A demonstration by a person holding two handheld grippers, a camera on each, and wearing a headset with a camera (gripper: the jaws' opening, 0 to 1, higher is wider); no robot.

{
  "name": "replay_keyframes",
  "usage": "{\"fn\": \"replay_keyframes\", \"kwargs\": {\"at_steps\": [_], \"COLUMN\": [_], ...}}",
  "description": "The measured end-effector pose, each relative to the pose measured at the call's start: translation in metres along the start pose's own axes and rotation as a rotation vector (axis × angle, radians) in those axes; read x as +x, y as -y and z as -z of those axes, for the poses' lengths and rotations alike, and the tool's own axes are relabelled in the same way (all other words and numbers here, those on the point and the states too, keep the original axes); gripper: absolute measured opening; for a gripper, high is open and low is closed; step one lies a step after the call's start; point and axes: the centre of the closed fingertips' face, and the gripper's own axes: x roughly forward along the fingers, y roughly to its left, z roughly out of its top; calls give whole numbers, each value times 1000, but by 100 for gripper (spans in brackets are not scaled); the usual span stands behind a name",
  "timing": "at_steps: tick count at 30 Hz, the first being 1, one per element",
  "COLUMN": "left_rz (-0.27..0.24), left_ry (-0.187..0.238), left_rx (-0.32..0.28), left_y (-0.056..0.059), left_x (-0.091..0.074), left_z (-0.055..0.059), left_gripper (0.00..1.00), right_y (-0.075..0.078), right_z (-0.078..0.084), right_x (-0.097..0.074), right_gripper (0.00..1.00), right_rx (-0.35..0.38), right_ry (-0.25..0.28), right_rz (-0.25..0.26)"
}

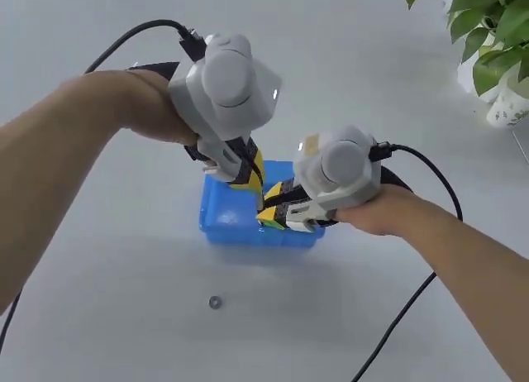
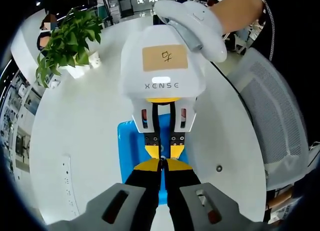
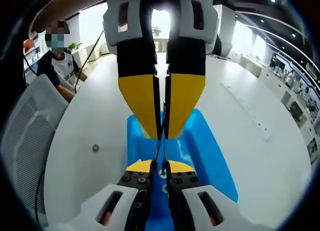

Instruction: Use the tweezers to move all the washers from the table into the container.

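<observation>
Both grippers meet tip to tip over the blue container (image 1: 219,218) (image 2: 127,141) (image 3: 212,163). My left gripper (image 1: 248,177) (image 2: 162,165) (image 3: 161,133) points down from the upper left, jaws shut on the thin dark tweezers (image 3: 161,152). From the right comes my right gripper (image 1: 269,215) (image 2: 163,150) (image 3: 161,167), and its yellow tips close on the tweezers' lower end. One small metal washer (image 1: 215,302) (image 2: 218,168) (image 3: 95,147) lies on the white table, outside the container on its near side. Whether the tweezer tips carry a washer is hidden.
A potted plant (image 1: 496,51) (image 2: 70,41) stands at the table's far right edge. A grey mesh chair (image 2: 280,116) (image 3: 25,141) sits beside the table, with a seated person (image 3: 60,63) behind it. Black cables (image 1: 405,307) trail from both grippers.
</observation>
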Motion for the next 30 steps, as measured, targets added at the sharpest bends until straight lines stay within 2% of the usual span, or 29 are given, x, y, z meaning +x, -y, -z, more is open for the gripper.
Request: {"fn": "replay_keyframes", "kwargs": {"at_steps": [10, 20, 30], "left_rz": [-9, -20, -31], "left_ry": [-1, -10, -29], "left_rx": [9, 16, 12], "left_y": [0, 4, 18], "left_x": [-8, -24, -40], "left_z": [-5, -10, -13], "left_gripper": [5, 5, 5], "right_y": [1, -2, -15], "right_z": [-7, -22, -35], "right_x": [-6, -16, -23], "right_gripper": [11, 11, 11], "right_rx": [-11, -37, -59], "right_ry": [7, 22, 32], "right_rz": [13, 26, 33]}}
